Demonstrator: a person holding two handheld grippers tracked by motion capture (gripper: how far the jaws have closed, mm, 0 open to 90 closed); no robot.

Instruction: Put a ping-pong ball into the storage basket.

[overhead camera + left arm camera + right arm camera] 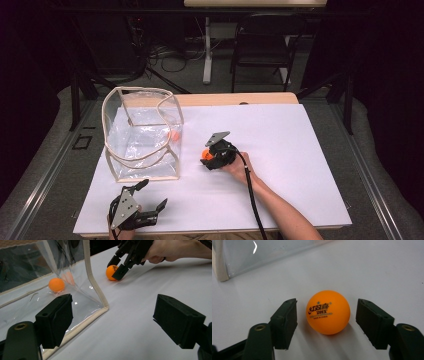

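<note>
An orange ping-pong ball (205,153) (328,312) with black print lies on the white sheet (280,150). My right gripper (208,159) (328,321) reaches down around it. Its jaws stand on either side with a small gap to the ball on each side. A clear plastic bag (142,132) with cream edging stands open at the left, and a second orange ball (174,135) (56,284) rests inside it. My left gripper (154,193) (113,320) hovers near the front edge, open and holding nothing, facing the bag's corner and the right gripper (115,268).
The sheet covers a wooden table whose edge shows at the back. A dark folding chair (262,45) and a table leg stand on the floor behind. Grey carpet flanks the table on both sides.
</note>
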